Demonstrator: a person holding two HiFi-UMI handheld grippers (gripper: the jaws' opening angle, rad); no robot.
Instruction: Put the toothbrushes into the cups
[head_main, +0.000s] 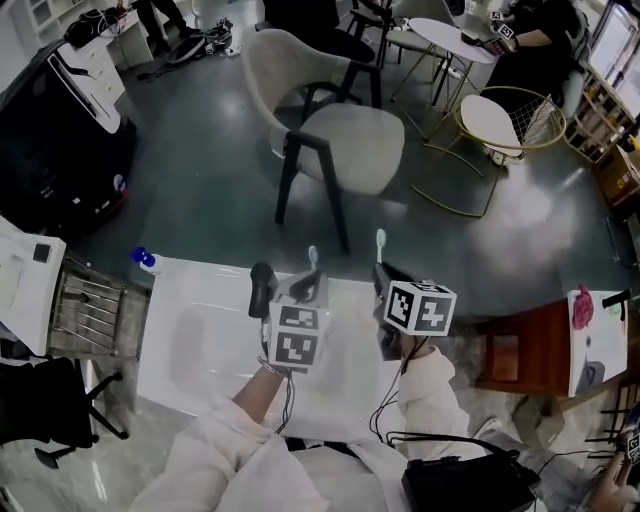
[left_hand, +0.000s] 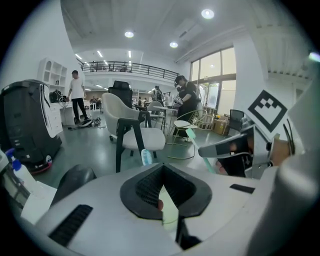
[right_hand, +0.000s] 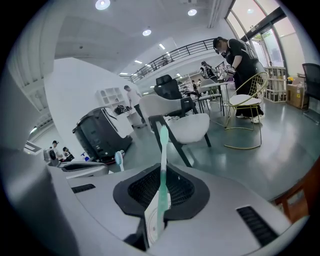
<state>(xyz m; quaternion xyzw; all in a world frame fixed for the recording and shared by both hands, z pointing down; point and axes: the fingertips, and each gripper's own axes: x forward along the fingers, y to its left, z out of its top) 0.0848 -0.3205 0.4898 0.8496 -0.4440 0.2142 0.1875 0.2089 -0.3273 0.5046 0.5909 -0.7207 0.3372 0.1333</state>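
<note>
Blue toothbrush (left_hand: 146, 157) neck mostly hidden

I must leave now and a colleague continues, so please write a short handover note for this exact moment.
Left gripper: jaws shut on the blue-headed toothbrush, upright above the white table.
Right gripper: jaws shut on the green toothbrush, also upright.
Cups: none shows in any view.
Done: both brushes are gripped.
Left: find the cups, put the brushes in.

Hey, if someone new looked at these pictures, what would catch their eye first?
Each gripper is shut on an upright toothbrush over the white table: left gripper on the blue-headed toothbrush, right gripper on the green toothbrush. A beige chair stands on the dark floor beyond.
</note>
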